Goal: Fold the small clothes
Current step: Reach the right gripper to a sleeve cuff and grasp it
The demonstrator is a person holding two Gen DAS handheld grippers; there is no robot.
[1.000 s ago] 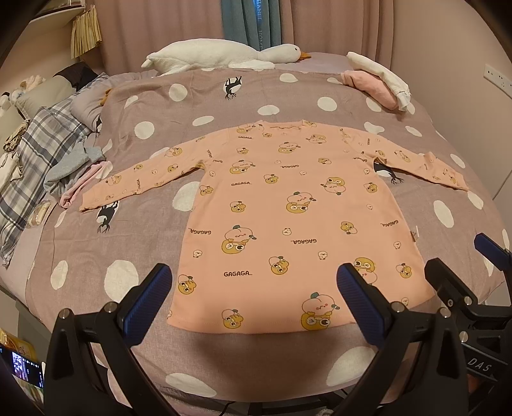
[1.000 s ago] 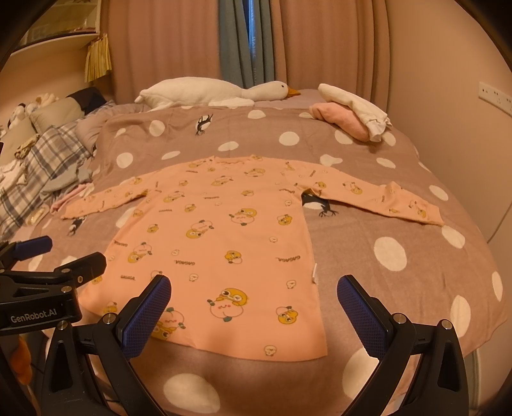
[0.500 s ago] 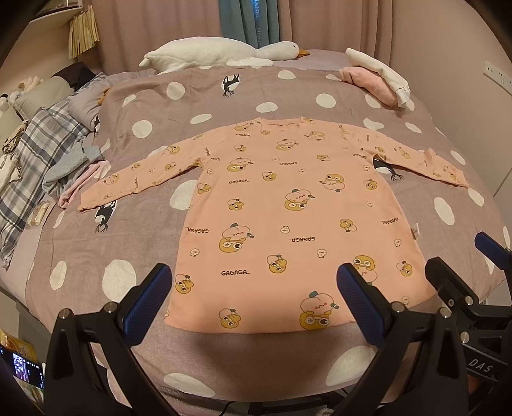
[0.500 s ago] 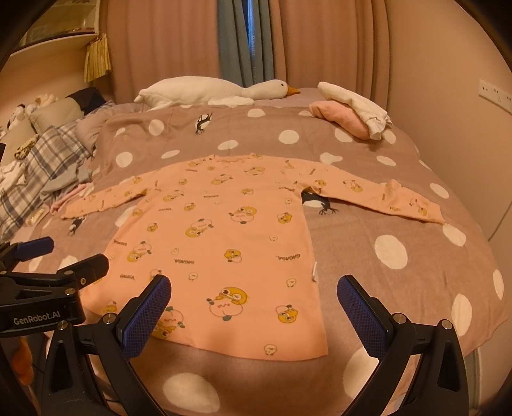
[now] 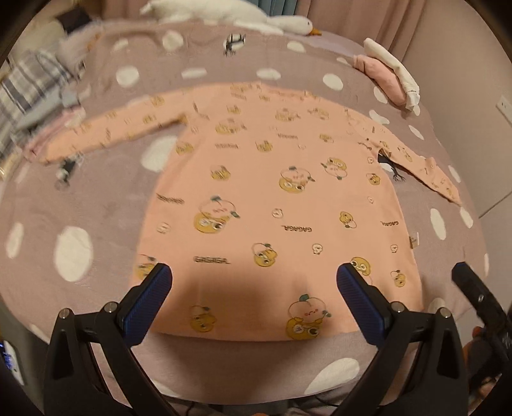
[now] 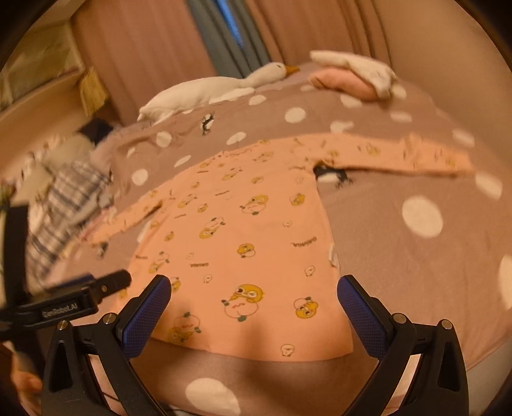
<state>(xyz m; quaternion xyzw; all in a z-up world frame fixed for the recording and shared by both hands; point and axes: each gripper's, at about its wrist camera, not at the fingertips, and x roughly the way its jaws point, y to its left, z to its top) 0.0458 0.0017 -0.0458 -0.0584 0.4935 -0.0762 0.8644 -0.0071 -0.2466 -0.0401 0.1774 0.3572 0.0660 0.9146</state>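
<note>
A small peach long-sleeved top [image 5: 272, 198] with cartoon prints lies flat on the bed, sleeves spread to both sides, hem towards me. It also shows in the right wrist view [image 6: 243, 243]. My left gripper [image 5: 254, 288] is open and empty, hovering above the hem. My right gripper [image 6: 254, 294] is open and empty, above the hem's right part. The right gripper's tip [image 5: 473, 288] shows at the right edge of the left wrist view, and the left gripper [image 6: 80, 297] shows at the left of the right wrist view.
The bed has a mauve cover [image 5: 96, 204] with white dots. A white goose plush [image 5: 236, 16] lies at the far end. Folded pink and white clothes [image 5: 390, 76] sit far right. A plaid cloth and other garments [image 6: 64, 208] lie at the left. A wall is at the right.
Both grippers have moved forward and lower towards the top's hem; the right one has tilted. Both stay open. The top has not moved.
</note>
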